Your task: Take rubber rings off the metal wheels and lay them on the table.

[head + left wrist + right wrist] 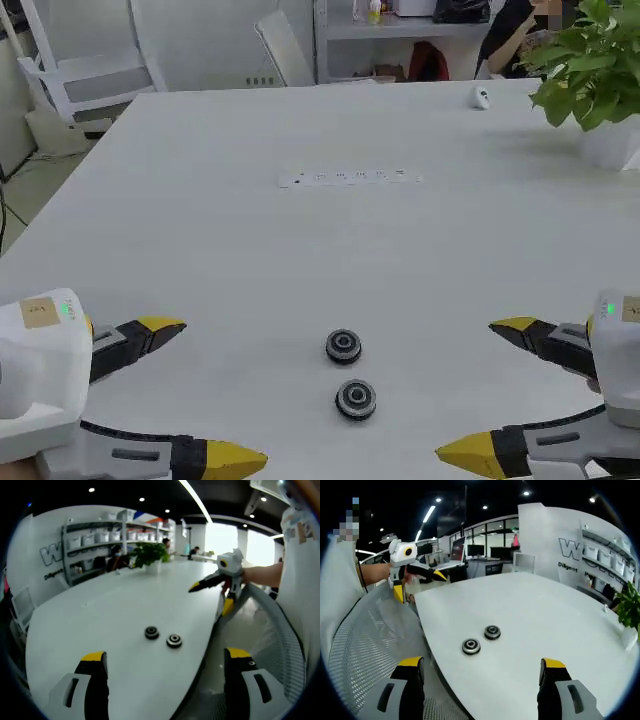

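Left claw (225, 392) and right claw (463, 390) both wide, empty.
Two metal wheels (343, 346), dark rubber rings (372, 399) on, sit just apart on white surface (300, 250) between them.

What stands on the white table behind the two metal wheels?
Behind the two black-rimmed metal wheels lie a white power strip and, near the far edge, a small white object and a leafy green plant, whose leaves cover part of its white pot.
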Demonstrator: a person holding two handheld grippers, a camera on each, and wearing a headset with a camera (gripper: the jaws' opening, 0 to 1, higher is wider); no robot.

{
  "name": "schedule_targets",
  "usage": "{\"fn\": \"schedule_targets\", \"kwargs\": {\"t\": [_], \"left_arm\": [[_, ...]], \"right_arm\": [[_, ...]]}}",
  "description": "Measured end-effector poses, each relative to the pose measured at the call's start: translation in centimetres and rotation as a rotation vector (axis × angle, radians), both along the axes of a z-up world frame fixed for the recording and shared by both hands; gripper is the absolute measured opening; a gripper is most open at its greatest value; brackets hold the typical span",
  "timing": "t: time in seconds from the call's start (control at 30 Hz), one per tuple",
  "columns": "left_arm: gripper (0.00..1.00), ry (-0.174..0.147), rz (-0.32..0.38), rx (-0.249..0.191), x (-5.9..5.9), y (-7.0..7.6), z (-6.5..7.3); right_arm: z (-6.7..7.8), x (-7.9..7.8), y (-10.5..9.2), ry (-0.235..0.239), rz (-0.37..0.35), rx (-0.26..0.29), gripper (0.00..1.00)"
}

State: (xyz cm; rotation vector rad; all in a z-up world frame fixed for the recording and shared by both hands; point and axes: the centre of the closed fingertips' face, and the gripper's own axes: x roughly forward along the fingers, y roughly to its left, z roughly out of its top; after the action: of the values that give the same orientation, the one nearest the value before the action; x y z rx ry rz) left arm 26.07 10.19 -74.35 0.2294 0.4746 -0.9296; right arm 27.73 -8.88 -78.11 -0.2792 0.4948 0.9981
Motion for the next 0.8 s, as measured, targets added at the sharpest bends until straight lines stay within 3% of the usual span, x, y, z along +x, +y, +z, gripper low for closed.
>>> {"fn": "schedule_targets", "kwargs": {"t": [0.8], "left_arm": [[0.98, -0.002, -0.012, 0.011, 0.14, -0.15, 0.21]], "right_arm": [[0.09, 0.22, 0.0, -0.002, 0.008, -0.004, 0.95]]}}
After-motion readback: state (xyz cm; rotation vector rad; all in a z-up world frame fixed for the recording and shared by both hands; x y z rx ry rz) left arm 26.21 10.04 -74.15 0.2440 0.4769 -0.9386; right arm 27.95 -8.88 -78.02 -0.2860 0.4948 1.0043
